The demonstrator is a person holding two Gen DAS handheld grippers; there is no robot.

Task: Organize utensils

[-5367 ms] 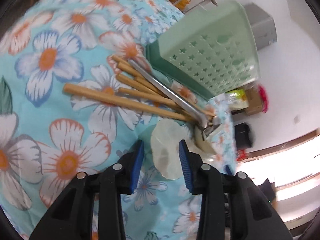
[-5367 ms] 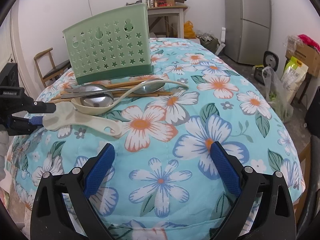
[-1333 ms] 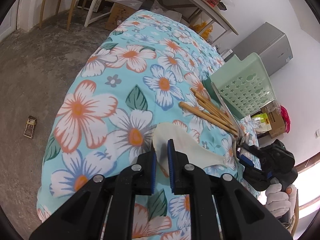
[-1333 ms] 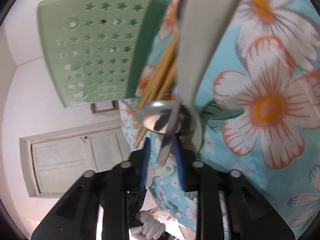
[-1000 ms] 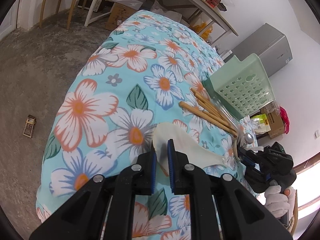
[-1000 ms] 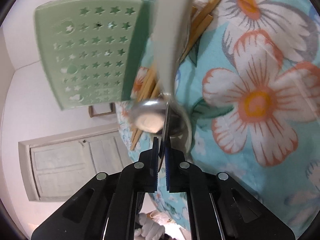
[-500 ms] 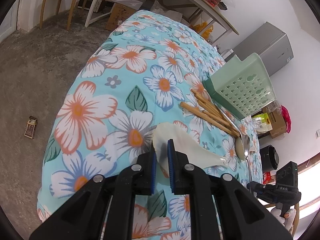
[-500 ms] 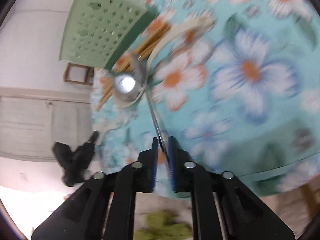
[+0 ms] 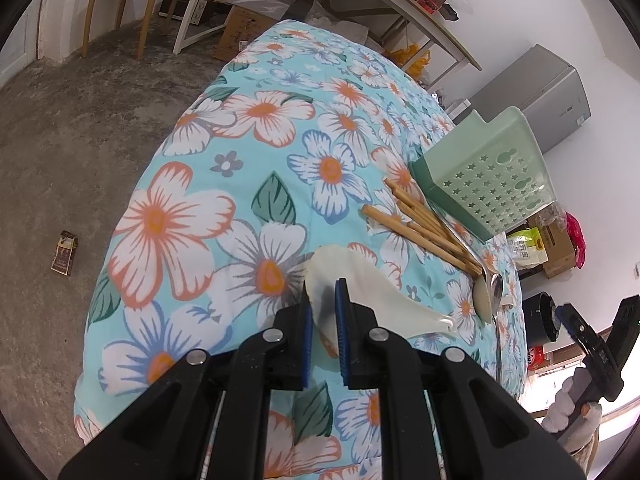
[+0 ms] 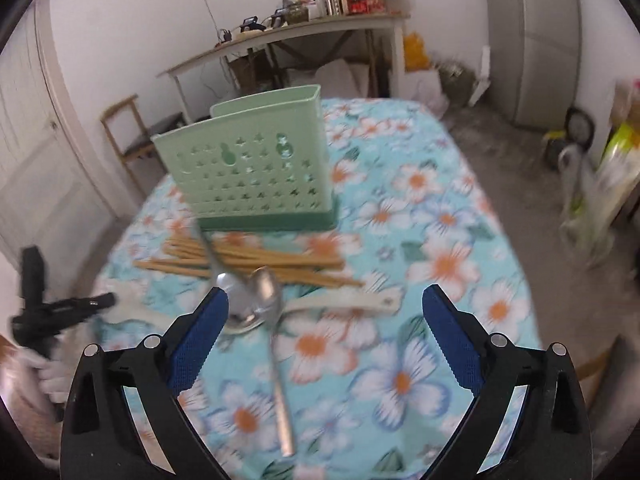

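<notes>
Half a second ago the right gripper [image 10: 324, 332] was pinching a metal spoon's handle; now its blue pads are spread wide and that metal spoon [image 10: 272, 320] lies on the flowered cloth [image 10: 420, 264] between them, bowl away from the tool, handle running back toward it. A second metal spoon [image 10: 232, 300] rests just left of the first, close to the left pad, its thin handle reaching up toward the green holder [image 10: 252, 172]. Beyond the spoon bowls a cream plastic spoon handle [image 10: 344, 300] lies crosswise, then a bundle of wooden chopsticks [image 10: 256, 260], and farthest out the green star-punched holder stands upright.

Unchanged, the left gripper [image 9: 325, 312] is pressed together on the bowl of a white plastic spoon [image 9: 360, 280], whose handle angles off to the right of the tool. Ahead and to the right of it lie the chopsticks [image 9: 420, 224], with the holder [image 9: 488, 176] just beyond them.
</notes>
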